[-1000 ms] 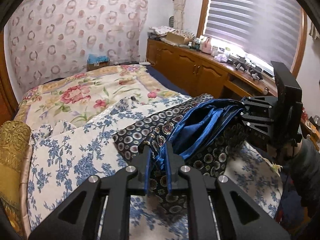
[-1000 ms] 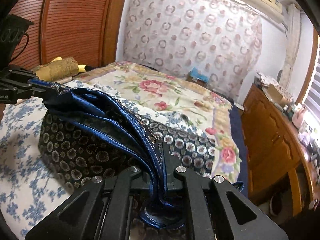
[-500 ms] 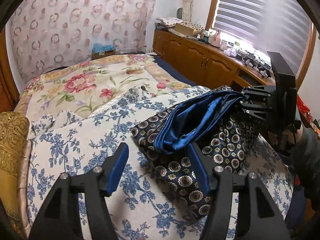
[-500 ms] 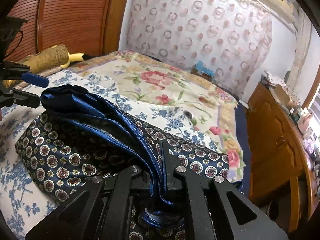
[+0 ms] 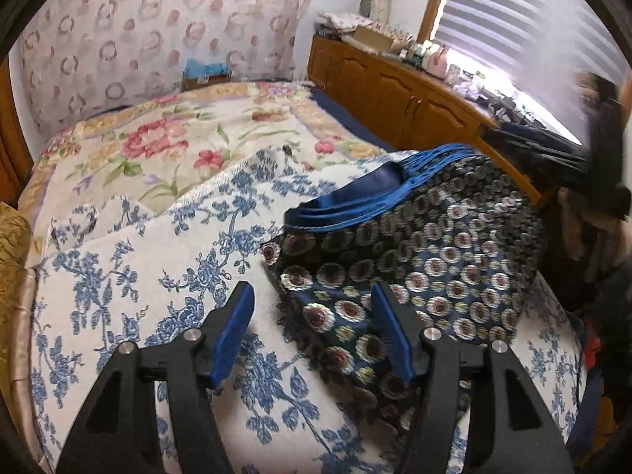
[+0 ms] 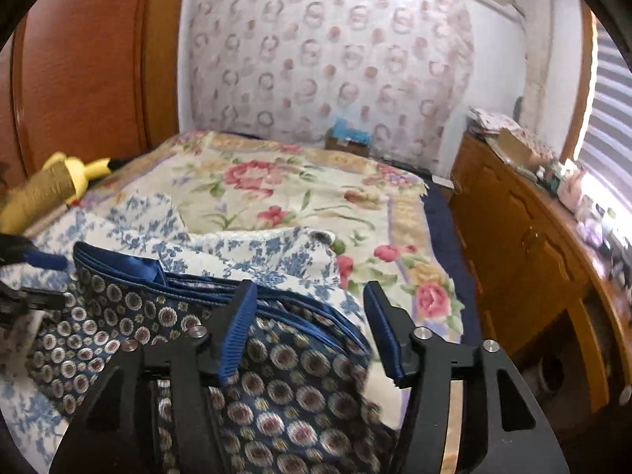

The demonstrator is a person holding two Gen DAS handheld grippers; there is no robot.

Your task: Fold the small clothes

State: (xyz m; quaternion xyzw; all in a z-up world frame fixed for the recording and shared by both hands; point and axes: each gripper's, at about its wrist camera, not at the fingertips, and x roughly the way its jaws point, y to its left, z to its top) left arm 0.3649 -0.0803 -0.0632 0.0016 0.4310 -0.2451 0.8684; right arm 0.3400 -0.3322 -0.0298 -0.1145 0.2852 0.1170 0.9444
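Left wrist view, from left to right: a gold brocade cushion [image 5: 14,260] sits at the frame edge, next to a white cloth with blue flower print [image 5: 130,276] that covers the near part of the bed. Behind it lies a cream bedspread with red roses [image 5: 166,138]. The left gripper [image 5: 312,296] stands released, its blue pads apart over the printed cloth, and grips nothing; the right-hand pad overlaps the near edge of the garment in the picture (contact cannot be confirmed). The dark patterned garment with blue lining [image 5: 414,268] lies folded on the printed cloth, blue hem edges stacked along its far side. Beyond it runs a wooden cabinet [image 5: 395,91] under a window with blinds [image 5: 525,31]. The right gripper [image 5: 553,154] appears at the far right as a motion-blurred black shape.

Right wrist view, from left to right: a wooden door panel [image 6: 87,71] and a yellow plush toy [image 6: 79,172] occupy the left. The left gripper [image 6: 27,276] shows at the frame edge beside the garment's corner. The garment [image 6: 166,316] rests on the printed cloth [image 6: 252,249]. The right gripper [image 6: 308,300] is opening; no cloth is clamped between its pads, although the garment lies beneath the left finger [image 6: 237,328]. The cabinet [image 6: 525,245] fills the right side.
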